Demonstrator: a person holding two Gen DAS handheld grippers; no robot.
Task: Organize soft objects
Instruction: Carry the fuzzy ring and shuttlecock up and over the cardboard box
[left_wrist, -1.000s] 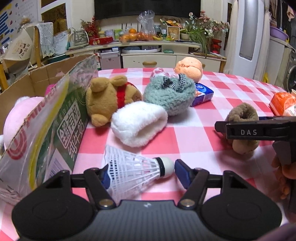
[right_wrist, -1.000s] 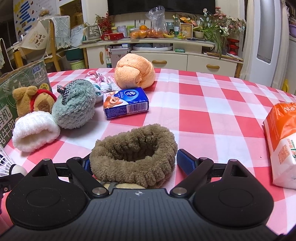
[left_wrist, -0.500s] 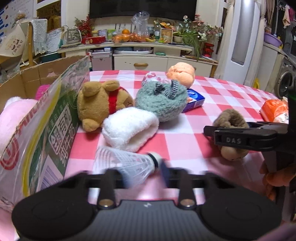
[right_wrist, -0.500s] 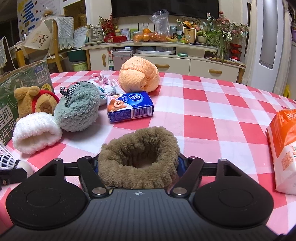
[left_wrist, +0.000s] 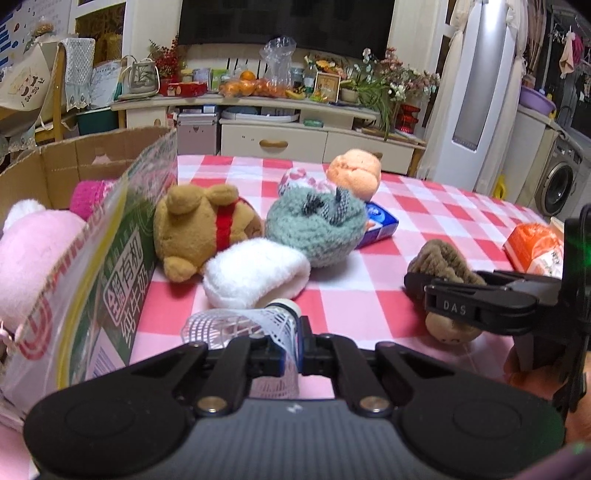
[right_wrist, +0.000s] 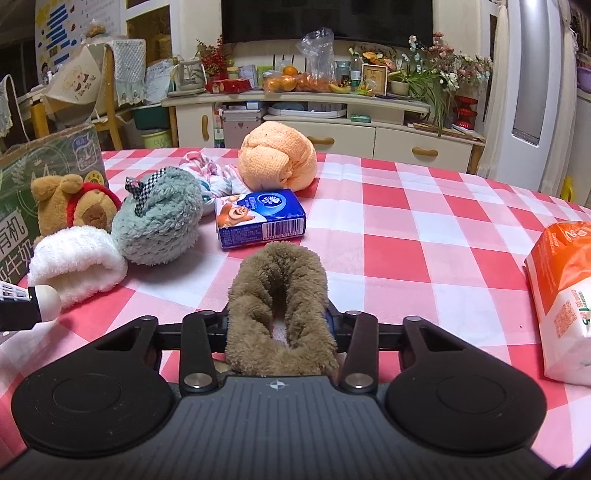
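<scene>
My left gripper (left_wrist: 293, 350) is shut on a white shuttlecock (left_wrist: 255, 325), squeezing its skirt; its cork tip also shows in the right wrist view (right_wrist: 44, 302). My right gripper (right_wrist: 279, 325) is shut on a brown fuzzy slipper-like soft toy (right_wrist: 279, 295), seen from the side in the left wrist view (left_wrist: 439, 258). On the checked table lie a white fluffy item (left_wrist: 255, 273), a grey-green fluffy item (left_wrist: 314, 229), a brown teddy bear (left_wrist: 199, 225), an orange towel ball (right_wrist: 277, 160) and a patterned cloth (right_wrist: 207, 173).
An open cardboard box (left_wrist: 92, 229) stands at the left with a pink plush (left_wrist: 33, 251) inside. A blue tissue pack (right_wrist: 260, 218) lies mid-table. An orange-white tissue package (right_wrist: 565, 295) lies at the right. A cabinet stands behind the table.
Both grippers closed: the left one onto the shuttlecock, crushing its skirt, the right one onto the brown soft toy, squeezing it narrow.
</scene>
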